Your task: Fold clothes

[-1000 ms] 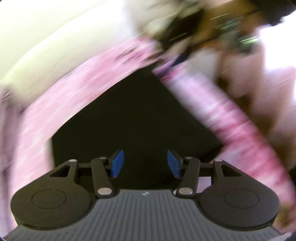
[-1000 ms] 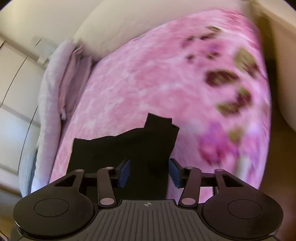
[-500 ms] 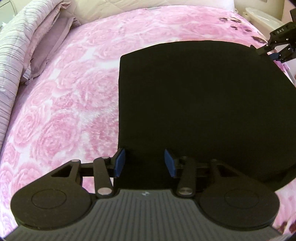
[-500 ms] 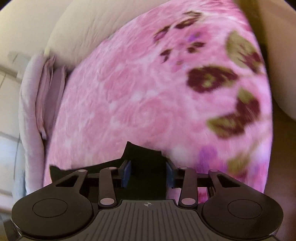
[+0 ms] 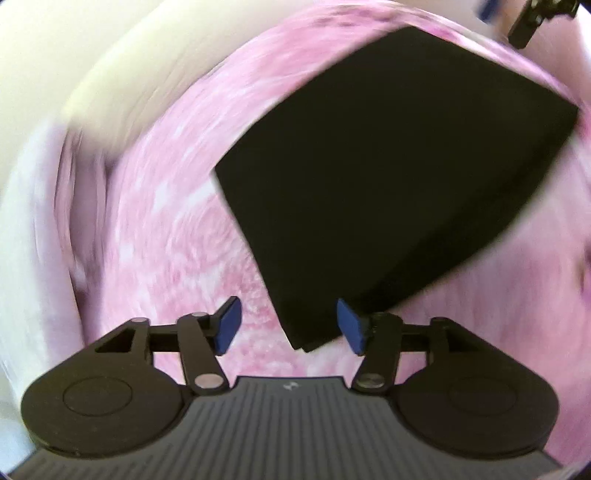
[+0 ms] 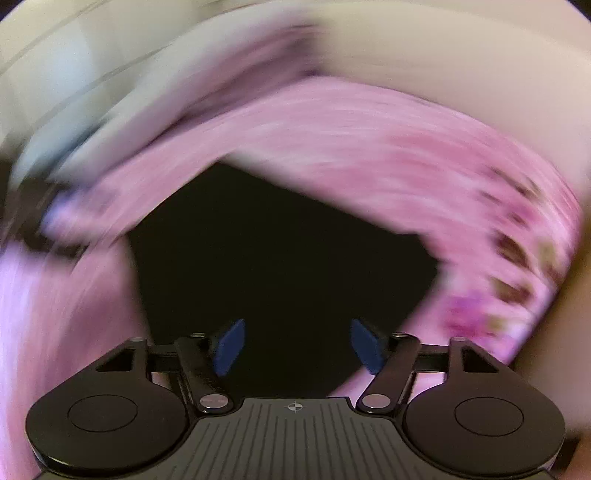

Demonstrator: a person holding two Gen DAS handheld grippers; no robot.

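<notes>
A black garment (image 5: 388,177) lies folded flat in a rough rectangle on the pink flowered bedspread (image 5: 177,229). My left gripper (image 5: 289,326) hovers at its near corner with its jaws opening. The corner sits between the blue pads (image 5: 229,325), and neither pad presses on it. In the blurred right wrist view my right gripper (image 6: 297,345) hangs over the black garment (image 6: 280,251), its jaws opening too, with nothing clamped. The right gripper (image 5: 532,18) also shows at the top right of the left wrist view, beyond the cloth's far corner.
The pink bedspread (image 6: 369,147) stretches around the cloth on all sides. A cream pillow or headboard (image 5: 92,55) runs along the far side. Pale folded bedding (image 5: 33,229) lies at the left edge. Darker flower prints (image 6: 517,251) mark the bedspread's right edge.
Both grippers' jaws have spread wider and no longer pinch the black cloth. The left view has rolled and drawn back to the cloth's corner. The right view has swung round fast and blurred.
</notes>
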